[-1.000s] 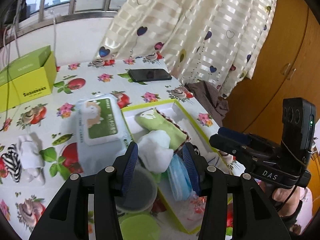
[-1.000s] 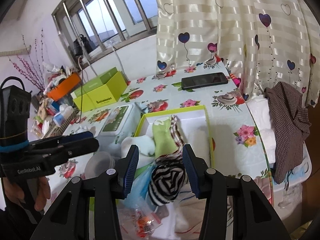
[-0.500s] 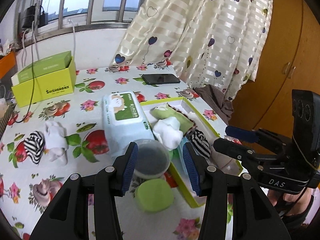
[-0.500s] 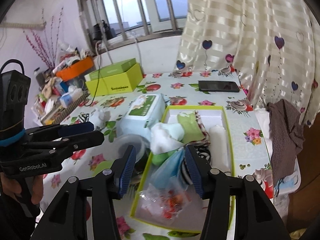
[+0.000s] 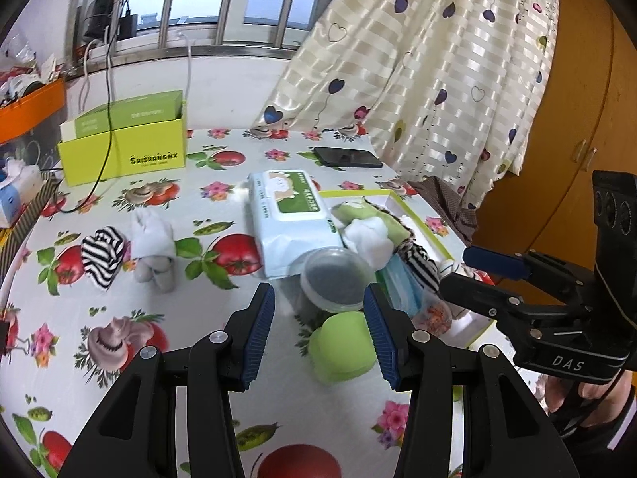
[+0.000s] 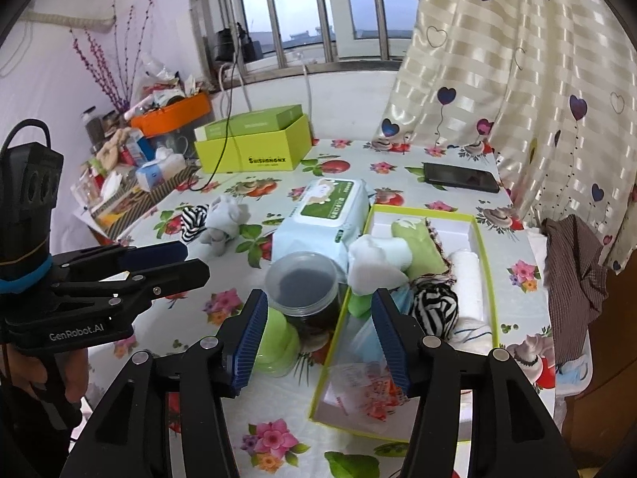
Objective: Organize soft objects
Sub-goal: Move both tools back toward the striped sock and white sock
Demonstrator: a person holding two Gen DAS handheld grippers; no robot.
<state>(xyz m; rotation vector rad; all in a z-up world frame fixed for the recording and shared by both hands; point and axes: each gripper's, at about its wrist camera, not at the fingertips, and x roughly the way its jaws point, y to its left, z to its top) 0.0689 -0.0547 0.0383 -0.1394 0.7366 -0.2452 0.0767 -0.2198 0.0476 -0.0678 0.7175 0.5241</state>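
Right gripper hangs w/ jaws wide, just been opening, nothing between them. Just past its right finger, the striped sock lies in the yellow-rimmed box beside a green sock and white sock. Left gripper is also spread and empty (green lid lies on the table below the gap). Ahead-left of it, well apart, lie a second striped sock and grey sock, touching. Wipes pack sits straight ahead.

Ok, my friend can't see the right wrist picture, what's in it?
Open right gripper hovers over a flowery table, nothing between its fingers. Below sits a yellow-rimmed box of socks, including a striped sock, beside a wipes pack.
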